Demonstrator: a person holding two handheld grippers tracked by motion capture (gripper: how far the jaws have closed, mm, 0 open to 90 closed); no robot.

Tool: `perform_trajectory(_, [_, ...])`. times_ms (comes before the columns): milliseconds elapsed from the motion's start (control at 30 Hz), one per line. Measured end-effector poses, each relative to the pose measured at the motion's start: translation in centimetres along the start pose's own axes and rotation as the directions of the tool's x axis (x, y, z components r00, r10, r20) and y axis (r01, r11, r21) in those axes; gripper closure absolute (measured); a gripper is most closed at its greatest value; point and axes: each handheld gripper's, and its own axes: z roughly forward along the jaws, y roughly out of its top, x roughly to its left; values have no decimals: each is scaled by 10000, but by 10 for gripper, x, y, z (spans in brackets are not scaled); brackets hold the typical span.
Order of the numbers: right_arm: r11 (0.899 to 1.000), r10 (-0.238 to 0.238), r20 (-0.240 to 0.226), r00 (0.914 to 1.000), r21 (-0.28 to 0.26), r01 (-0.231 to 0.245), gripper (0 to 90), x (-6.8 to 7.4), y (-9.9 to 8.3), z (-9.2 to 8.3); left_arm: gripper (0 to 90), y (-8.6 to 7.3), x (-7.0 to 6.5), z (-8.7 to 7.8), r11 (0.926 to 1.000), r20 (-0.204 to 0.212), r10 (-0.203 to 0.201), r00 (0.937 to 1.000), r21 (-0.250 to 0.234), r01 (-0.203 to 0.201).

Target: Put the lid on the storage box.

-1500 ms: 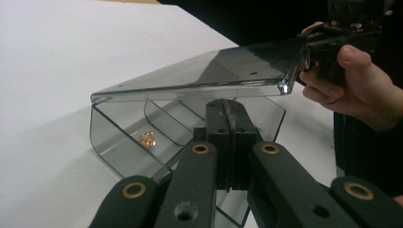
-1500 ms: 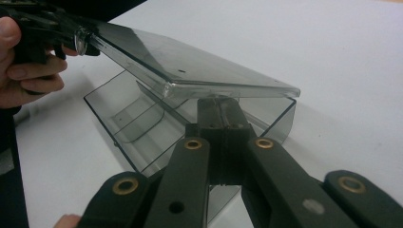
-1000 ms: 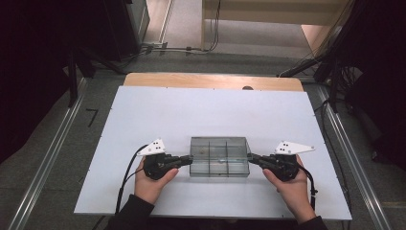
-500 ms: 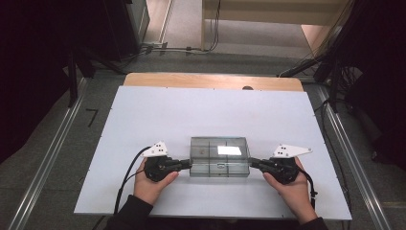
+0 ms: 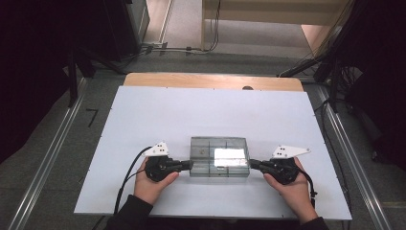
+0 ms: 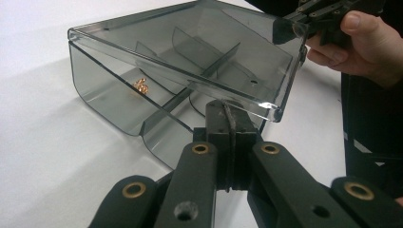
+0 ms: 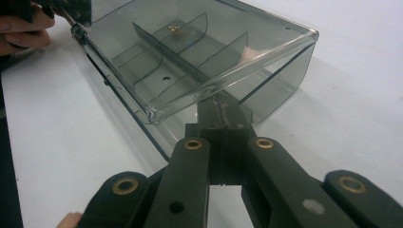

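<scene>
I see a smoky grey clear box [image 5: 219, 156] holding a gold bit [image 6: 140, 85], black tongs [image 5: 190, 165], and a white bench [image 5: 191, 115].

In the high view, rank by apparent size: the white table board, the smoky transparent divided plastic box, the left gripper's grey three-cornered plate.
1. White table board
2. Smoky transparent divided plastic box
3. Left gripper's grey three-cornered plate

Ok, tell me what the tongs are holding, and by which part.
Both tongs, left and right, are shut at the ends of the smoky clear box, under its raised lid; whether they pinch it cannot be told.
</scene>
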Motion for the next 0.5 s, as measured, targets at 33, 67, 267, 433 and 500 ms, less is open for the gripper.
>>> perform_trajectory(33, [10000, -24, 2, 10000, 7, 24, 877, 0, 0, 0, 900, 0, 0, 0, 10000, 21, -16, 10000, 38, 16])
perform_trajectory(67, [10000, -34, 12, 10000, 21, 33, 877, 1, 0, 0, 900, 0, 1, -1, 10000, 51, -22, 10000, 71, 22])
perform_trajectory(267, [9998, -128, 49, 9999, 124, 127, 877, 1, 0, 1, 900, 1, 3, -5, 9999, -35, 65, 10000, 155, -64])
perform_trajectory(433, [9997, -134, 81, 9999, 181, 133, 877, 0, -1, 2, 900, 0, 6, -5, 9993, -79, 51, 10000, 364, -48])
perform_trajectory(500, [9994, -201, 143, 9997, 288, 197, 877, 1, -1, 3, 900, -1, 7, -5, 9990, -28, -14, 10000, 449, 15])
